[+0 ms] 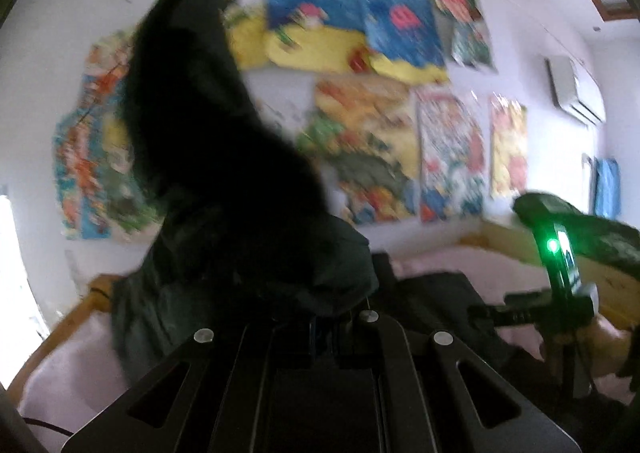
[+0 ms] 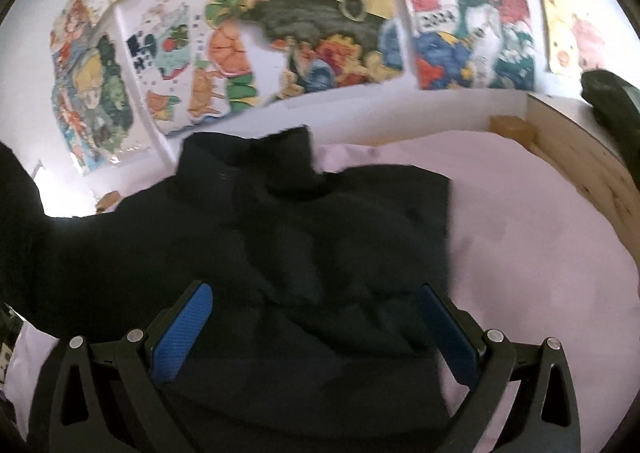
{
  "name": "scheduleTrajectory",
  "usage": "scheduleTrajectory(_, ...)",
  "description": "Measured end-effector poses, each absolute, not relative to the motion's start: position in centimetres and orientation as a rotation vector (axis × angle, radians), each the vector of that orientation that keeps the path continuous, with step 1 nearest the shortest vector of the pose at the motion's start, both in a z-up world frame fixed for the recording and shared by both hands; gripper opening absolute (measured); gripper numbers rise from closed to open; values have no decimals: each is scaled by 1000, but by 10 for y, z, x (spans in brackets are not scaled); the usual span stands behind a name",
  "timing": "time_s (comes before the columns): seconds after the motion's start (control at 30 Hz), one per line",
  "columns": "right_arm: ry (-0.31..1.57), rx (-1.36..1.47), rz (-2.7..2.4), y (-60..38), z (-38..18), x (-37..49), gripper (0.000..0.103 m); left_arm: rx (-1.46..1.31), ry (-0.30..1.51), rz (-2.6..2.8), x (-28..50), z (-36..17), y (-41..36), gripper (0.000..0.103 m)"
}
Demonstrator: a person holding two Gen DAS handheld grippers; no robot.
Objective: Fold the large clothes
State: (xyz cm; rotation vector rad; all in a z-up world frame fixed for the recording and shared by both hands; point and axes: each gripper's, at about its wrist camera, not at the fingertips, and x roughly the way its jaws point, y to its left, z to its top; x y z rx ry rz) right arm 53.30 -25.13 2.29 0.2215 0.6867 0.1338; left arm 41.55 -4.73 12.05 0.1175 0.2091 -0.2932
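A large dark garment lies on a bed with a pale pink sheet. My left gripper is shut on a part of this dark garment, which it holds up so the cloth swings high in front of the wall. My right gripper is open, its blue pads spread wide just above the garment's near part, with nothing held. The right gripper also shows in the left wrist view at the right, with a green light on it.
The bed has a wooden frame on the right and far side. The white wall behind carries several colourful posters. An air conditioner hangs high at the right. A dark green object rests on the frame.
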Motion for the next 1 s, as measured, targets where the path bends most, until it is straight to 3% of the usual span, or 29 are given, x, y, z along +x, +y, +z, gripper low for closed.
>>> scheduleTrajectory(0.37, 731, 241, 144, -292, -3, 524, 103, 252, 508, -473, 475, 34, -139, 3)
scheduleTrajectory(0.57, 749, 403, 283, -313, -19, 521, 103, 285, 647, -563, 466, -16, -137, 6)
scheduleTrajectory(0.7, 790, 447, 284, -317, -30, 522, 103, 234, 667, -611, 470, -18, -126, 11)
scheduleTrajectory(0.73, 794, 459, 289, -318, -31, 523, 103, 211, 685, -630, 473, -17, -122, 15)
scheduleTrajectory(0.83, 791, 541, 339, -321, -32, 522, 103, 139, 703, -700, 467, -15, -117, 39)
scheduleTrajectory(0.87, 784, 573, 356, -322, -32, 522, 103, 111, 695, -729, 463, -10, -114, 59)
scheduleTrajectory(0.9, 772, 622, 386, -324, -30, 520, 103, 82, 684, -762, 460, -6, -110, 73)
scheduleTrajectory(0.93, 766, 652, 404, -326, -29, 518, 103, 57, 663, -777, 454, -1, -107, 96)
scheduleTrajectory(1.0, 760, 713, 434, -330, -28, 516, 103, 22, 626, -785, 445, 8, -100, 101)
